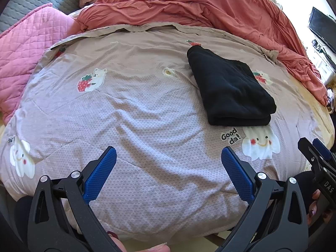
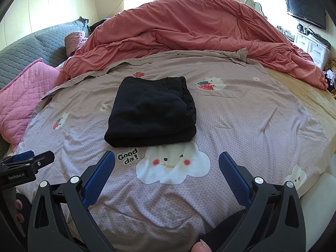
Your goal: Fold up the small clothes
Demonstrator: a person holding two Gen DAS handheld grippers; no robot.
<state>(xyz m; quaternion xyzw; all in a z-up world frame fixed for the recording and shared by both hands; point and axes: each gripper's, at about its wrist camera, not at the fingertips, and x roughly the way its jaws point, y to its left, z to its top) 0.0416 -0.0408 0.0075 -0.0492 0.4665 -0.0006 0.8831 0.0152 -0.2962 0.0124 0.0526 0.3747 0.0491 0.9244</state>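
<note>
A black garment, folded into a thick rectangle, lies on a mauve quilt printed with bears, strawberries and a smiling cloud beside the words "Good da!". The fold sits just beyond that cloud print, its near edge doubled over and its far edge showing stacked layers. Behind the quilt a rumpled coral duvet is heaped across the bed, with a pink pillow and a grey pillow at the left. No container is in view. The left gripper hovers low over the near part of the quilt, its jaws spread wide with nothing between them, the garment ahead and to its right. The right gripper is likewise held near the bed's front edge, jaws wide apart and empty, pointing straight at the garment. The 2 grippers sit side by side, each catching the other at the edge of its view. Fingertips with painted nails show beneath the handles.
</note>
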